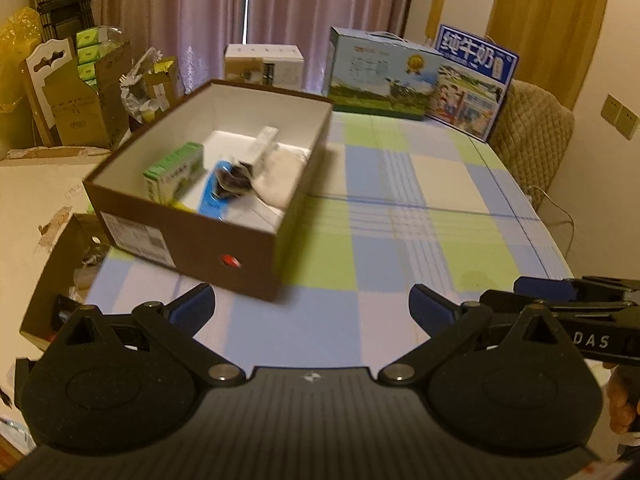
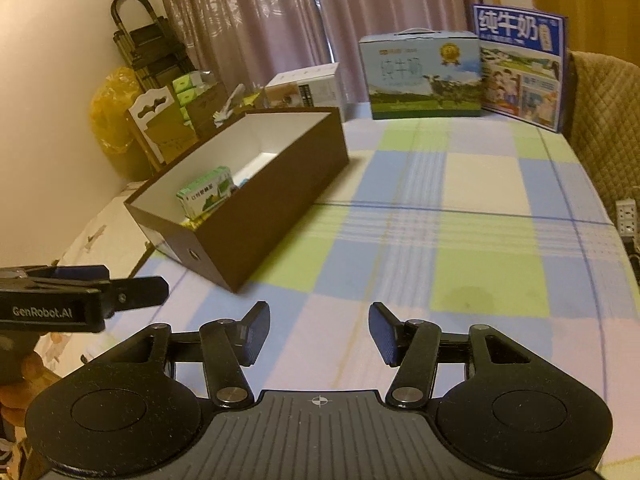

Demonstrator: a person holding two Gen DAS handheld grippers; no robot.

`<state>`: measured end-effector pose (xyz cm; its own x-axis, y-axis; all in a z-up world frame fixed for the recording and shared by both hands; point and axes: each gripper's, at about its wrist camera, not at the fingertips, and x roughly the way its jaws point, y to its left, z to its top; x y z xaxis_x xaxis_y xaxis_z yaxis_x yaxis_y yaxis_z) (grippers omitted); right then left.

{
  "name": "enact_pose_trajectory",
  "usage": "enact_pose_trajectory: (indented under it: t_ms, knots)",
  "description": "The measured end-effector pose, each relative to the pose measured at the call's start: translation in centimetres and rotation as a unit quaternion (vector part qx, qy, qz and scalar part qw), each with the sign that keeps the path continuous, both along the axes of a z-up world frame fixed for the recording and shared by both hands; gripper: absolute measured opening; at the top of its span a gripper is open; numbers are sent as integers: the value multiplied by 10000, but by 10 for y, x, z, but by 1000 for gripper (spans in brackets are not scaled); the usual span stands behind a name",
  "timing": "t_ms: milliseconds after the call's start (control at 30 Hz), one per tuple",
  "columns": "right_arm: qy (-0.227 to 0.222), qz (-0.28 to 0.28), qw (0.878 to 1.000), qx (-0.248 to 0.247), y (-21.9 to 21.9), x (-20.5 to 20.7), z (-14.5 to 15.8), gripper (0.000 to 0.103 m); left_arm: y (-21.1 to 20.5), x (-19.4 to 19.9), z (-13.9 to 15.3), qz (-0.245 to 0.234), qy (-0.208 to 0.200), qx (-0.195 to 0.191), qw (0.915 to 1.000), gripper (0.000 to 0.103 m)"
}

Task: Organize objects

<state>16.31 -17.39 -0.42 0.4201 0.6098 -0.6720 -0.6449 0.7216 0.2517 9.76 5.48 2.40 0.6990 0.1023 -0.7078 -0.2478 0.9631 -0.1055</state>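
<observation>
Both tools hover empty over the checked surface (image 2: 460, 184): the left hand-held gripper (image 1: 312, 308) spread wide, the right hand-held gripper (image 2: 318, 332) apart too. The brown box (image 1: 224, 240) sits ahead-left of them, its long axis running away and rightward, holding the green carton (image 1: 174, 170). Judging by this, little remains; withdraw without nudging the box.

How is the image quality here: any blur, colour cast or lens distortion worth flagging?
Left wrist view: motion-smeared, the brown box and the items in it soft; table edge bowed by the fisheye. Right wrist view: sharper, the green carton readable as a shape, its print not legible. Both: warm, dim indoor cast, no harsh glare on the checked tablecloth.
</observation>
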Motion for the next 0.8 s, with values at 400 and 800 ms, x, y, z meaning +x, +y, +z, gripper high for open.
enact_pose_trajectory:
  t_ms: [400, 800]
  knots:
    - [55, -64, 9999, -70, -52, -19, -4, 52, -61, -19, -20, -73, 249, -67, 9996, 102]
    - [55, -102, 9999, -39, -67, -20, -3, 52, -82, -26, -21, -169, 264, -47, 9995, 102]
